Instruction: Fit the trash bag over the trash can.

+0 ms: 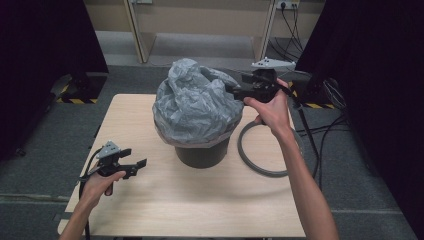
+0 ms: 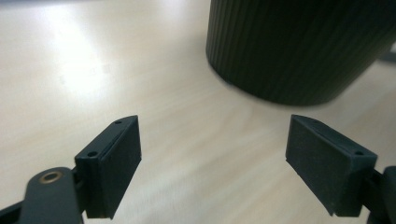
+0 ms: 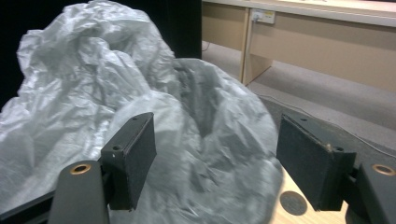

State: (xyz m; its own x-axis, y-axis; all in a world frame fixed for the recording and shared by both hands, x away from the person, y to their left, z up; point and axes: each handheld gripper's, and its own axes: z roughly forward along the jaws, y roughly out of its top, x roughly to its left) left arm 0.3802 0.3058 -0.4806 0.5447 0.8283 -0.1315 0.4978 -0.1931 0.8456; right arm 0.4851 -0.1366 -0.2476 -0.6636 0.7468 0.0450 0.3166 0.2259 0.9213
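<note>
The light wood table (image 1: 200, 210) stands on grey carpet (image 1: 30, 180). Beyond the table, a pale wooden counter (image 1: 200, 20) runs along the far wall, a socket (image 1: 287, 4) at its right. Black curtains (image 1: 45, 45) hang to either side of the table, with black cables (image 1: 330, 130) trailing at its right.

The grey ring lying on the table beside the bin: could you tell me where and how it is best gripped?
Probably the near arc of the grey ring, which lies flat right of the bin. Come from above with the right gripper, one jaw inside the band and one outside: the band is thin, and that arc lies clear of the bin and bag.
</note>
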